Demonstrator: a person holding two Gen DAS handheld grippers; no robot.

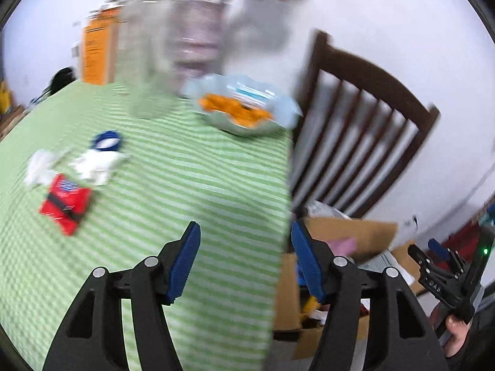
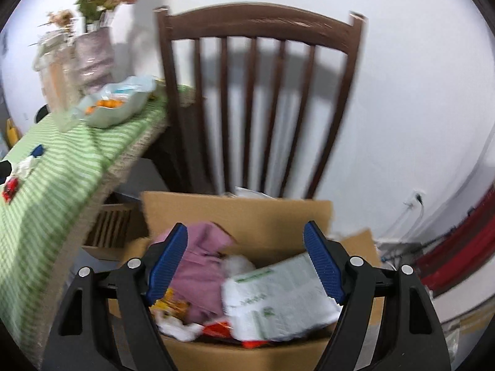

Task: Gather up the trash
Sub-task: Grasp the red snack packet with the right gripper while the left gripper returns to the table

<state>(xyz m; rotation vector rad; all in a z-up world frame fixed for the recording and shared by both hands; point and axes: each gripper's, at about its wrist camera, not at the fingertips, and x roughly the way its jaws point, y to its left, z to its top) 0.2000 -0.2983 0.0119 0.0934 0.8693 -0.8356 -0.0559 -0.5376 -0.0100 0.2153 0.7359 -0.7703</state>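
Cardboard box [image 2: 238,216] on the floor by the chair [image 2: 260,92] is already part full: pink wad [image 2: 201,266], white printed packet [image 2: 278,296], some yellow and red scraps underneath. So a good share of the job looks done.

Still left on the green striped tablecloth [image 1: 185,185], all close together near its left side: red wrapper [image 1: 66,205], two crumpled white tissues [image 1: 96,164], blue-and-white bit [image 1: 106,142] just behind them (bowl of orange snacks [image 1: 244,114] is probably not trash).

Right gripper [image 2: 246,262] hangs over the box, jaws wide, nothing between them. Left gripper [image 1: 246,259] sits over the table edge, jaws apart and empty, pointing across the cloth; my read: heading for the red wrapper cluster.

Writing: green print on the white packet, too blurred to read. Red wrapper has a logo, unreadable. Right gripper's body shows letters in the left wrist view, roughly "DAS".
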